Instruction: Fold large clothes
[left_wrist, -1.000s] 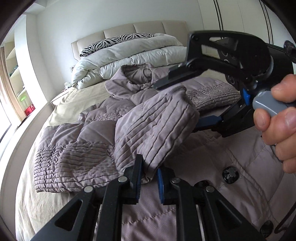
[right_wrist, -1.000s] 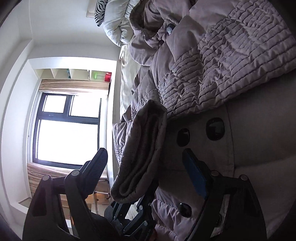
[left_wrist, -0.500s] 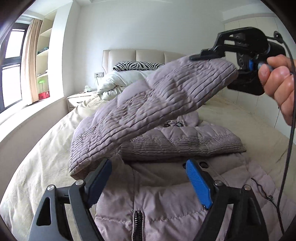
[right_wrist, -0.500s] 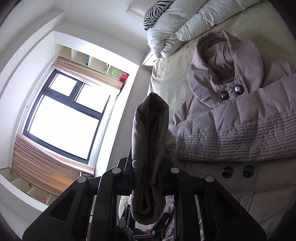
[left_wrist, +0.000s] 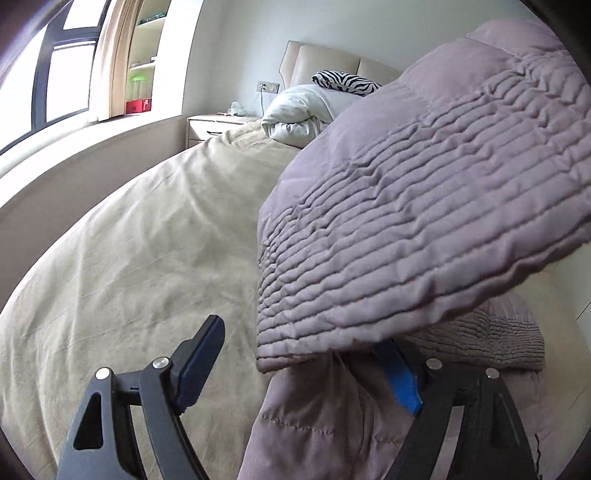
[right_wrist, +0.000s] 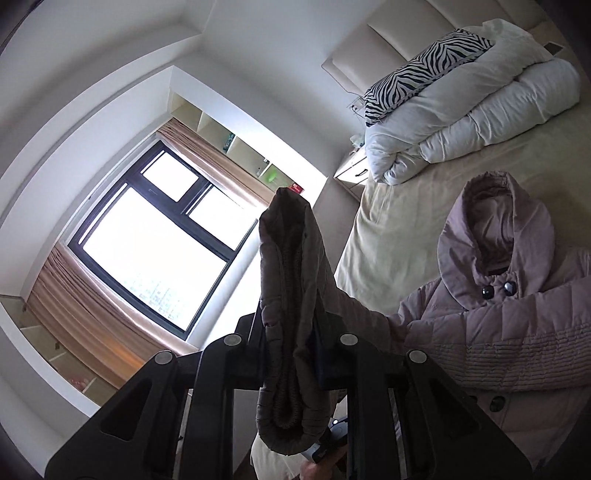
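One mauve puffer coat with four dark buttons showing lies on one bed, along with one white duvet and one zebra pillow, while one nightstand, one window and two grippers, left and right, complete the count.

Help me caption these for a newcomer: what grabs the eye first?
The mauve padded coat's sleeve stands out, pinched in the right gripper and lifted above the bed. The left gripper hangs open beside it. Behind lie a white duvet and a zebra pillow by the headboard.
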